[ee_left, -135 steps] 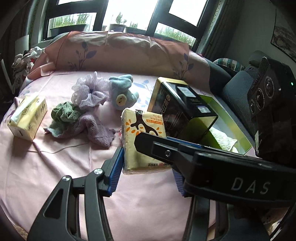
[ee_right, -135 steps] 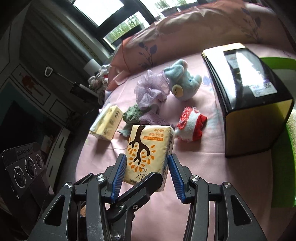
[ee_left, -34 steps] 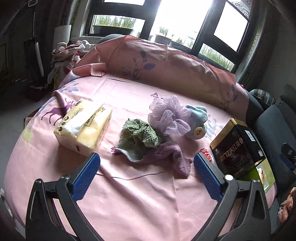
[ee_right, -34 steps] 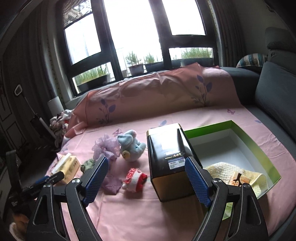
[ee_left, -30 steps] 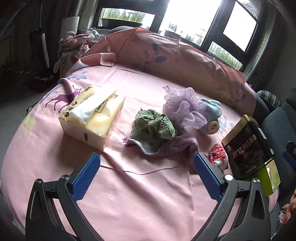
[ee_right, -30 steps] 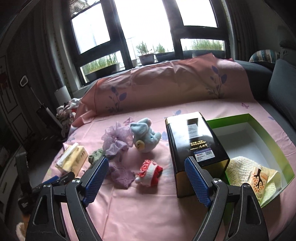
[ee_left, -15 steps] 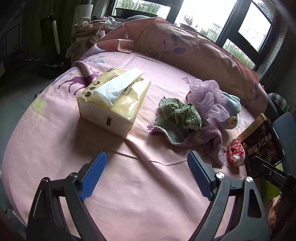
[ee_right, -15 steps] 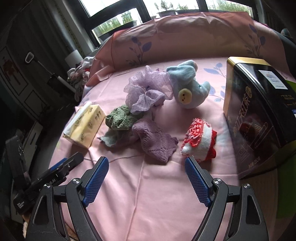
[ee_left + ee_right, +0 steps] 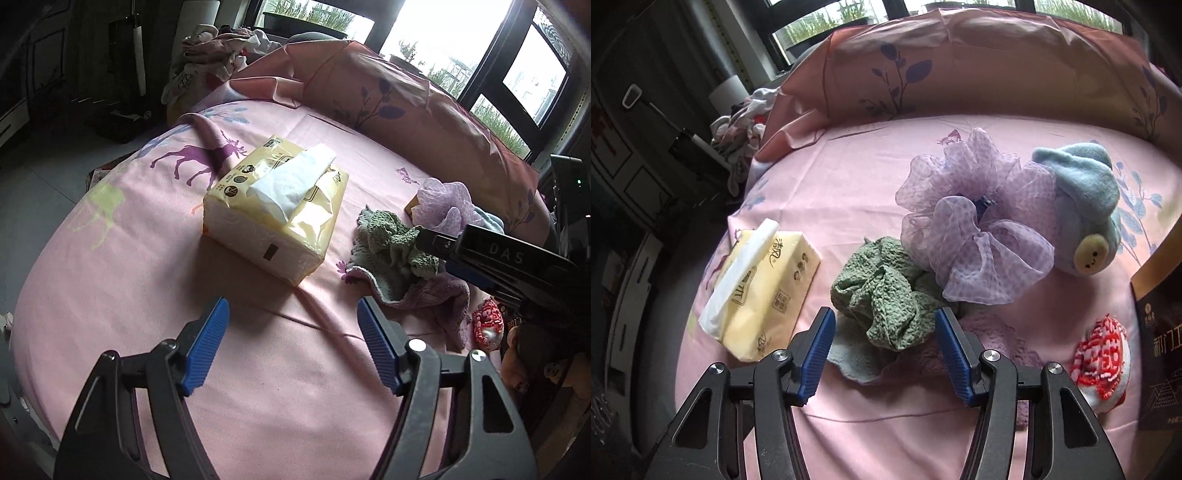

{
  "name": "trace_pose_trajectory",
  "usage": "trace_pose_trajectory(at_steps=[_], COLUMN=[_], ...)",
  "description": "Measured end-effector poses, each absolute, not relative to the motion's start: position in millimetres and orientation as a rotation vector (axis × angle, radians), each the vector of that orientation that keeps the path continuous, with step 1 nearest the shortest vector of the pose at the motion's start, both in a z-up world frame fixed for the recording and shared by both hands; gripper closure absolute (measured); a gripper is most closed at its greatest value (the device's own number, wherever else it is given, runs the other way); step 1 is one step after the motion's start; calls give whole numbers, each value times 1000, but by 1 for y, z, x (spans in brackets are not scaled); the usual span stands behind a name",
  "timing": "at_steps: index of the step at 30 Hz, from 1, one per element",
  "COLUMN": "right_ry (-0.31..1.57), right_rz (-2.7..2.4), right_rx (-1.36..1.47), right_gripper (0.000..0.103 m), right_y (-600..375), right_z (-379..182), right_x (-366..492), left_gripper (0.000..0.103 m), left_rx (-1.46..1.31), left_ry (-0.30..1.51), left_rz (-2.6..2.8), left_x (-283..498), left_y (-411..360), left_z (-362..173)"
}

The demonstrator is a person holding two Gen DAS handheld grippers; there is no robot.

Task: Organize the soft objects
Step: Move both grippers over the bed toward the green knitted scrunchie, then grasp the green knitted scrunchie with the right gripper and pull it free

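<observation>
A yellow tissue pack (image 9: 277, 218) lies on the pink bed sheet (image 9: 147, 280). My left gripper (image 9: 291, 339) is open and empty, just short of the pack. A green crumpled cloth (image 9: 886, 295) lies on a purple cloth (image 9: 997, 350). My right gripper (image 9: 884, 350) is open, its blue pads on either side of the green cloth's near edge. Behind it lie a lilac mesh puff (image 9: 975, 221), a blue plush toy (image 9: 1082, 206) and a red-and-white knitted toy (image 9: 1104, 350). The right gripper also shows in the left wrist view (image 9: 517, 266) over the green cloth (image 9: 391, 236).
A dark box (image 9: 1161, 325) stands at the right edge. A long pink pillow (image 9: 979, 66) runs along the back. The tissue pack shows in the right wrist view (image 9: 764, 288). The bed edge drops to the floor on the left (image 9: 40, 184).
Both grippers have moved forward and down: the left toward the tissue pack, the right onto the green cloth. Both have narrowed somewhat. The tissue pack held 4.5 s ago lies in the green box.
</observation>
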State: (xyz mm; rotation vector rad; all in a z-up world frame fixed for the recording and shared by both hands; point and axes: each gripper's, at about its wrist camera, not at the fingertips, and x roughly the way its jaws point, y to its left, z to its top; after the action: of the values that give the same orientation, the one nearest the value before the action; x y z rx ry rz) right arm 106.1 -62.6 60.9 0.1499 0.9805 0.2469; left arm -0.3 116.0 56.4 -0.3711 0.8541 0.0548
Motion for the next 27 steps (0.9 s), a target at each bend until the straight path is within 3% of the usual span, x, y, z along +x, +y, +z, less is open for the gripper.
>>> trace_pose_trajectory(at_steps=[3,8,11,21,27], right_ry=[992,1008,981,855,890], right_rz=[225,162,184,374,427], right_rx=[72,26,16,79,7], right_gripper=[44,77,88,89,89], right_y=[-47,-40,-41,-68,-100], right_z=[52,45,54,121,112], right_x=[117,123,117,34,-23], left_gripper=[32,32,32,32,32], left_rx=[-361,-382,-386,-385,-374], left_ry=[837,825,825,829,838], left_rz=[74,74,65,43,33], left_x=[-2,-3,-4,-5,-6], left_y=[120,128,129,123,119], left_z=[59,62,63,64,62])
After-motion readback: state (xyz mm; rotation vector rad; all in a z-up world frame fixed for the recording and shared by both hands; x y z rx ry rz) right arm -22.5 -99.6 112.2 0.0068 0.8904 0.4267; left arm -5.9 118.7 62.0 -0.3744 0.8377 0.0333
